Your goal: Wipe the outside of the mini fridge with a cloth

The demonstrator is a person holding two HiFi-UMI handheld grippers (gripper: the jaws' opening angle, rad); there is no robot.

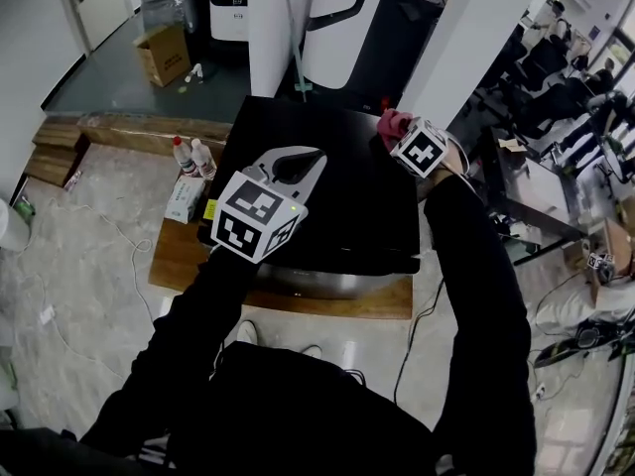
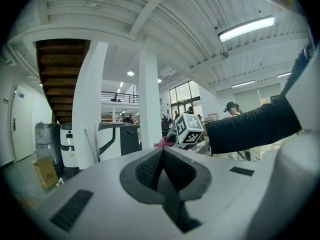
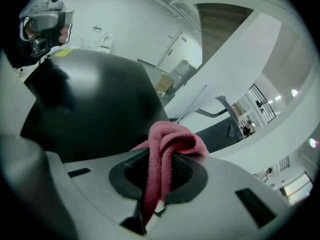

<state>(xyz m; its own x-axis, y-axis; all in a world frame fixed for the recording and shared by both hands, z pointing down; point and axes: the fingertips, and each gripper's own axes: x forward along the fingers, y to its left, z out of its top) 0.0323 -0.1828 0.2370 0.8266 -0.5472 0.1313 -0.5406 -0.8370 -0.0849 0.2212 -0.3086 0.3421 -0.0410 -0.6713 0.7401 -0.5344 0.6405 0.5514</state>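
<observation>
The black mini fridge (image 1: 337, 196) stands on a wooden platform, and I look down on its flat top. My right gripper (image 1: 399, 135) is at the top's far right corner, shut on a pink cloth (image 1: 392, 123). In the right gripper view the cloth (image 3: 172, 139) is bunched between the jaws of the right gripper (image 3: 159, 171), just above the fridge top (image 3: 90, 99). My left gripper (image 1: 301, 159) hovers over the top's left part, shut and empty. From the left gripper (image 2: 162, 156) the right gripper's marker cube (image 2: 189, 129) and the cloth (image 2: 164, 142) show ahead.
Two bottles (image 1: 190, 155) and a small box (image 1: 185, 198) sit on the wooden platform (image 1: 179, 256) left of the fridge. A white pillar (image 1: 281, 28) and a white machine (image 1: 357, 28) stand behind it. A cardboard box (image 1: 164, 54) lies far left. Cables run on the floor.
</observation>
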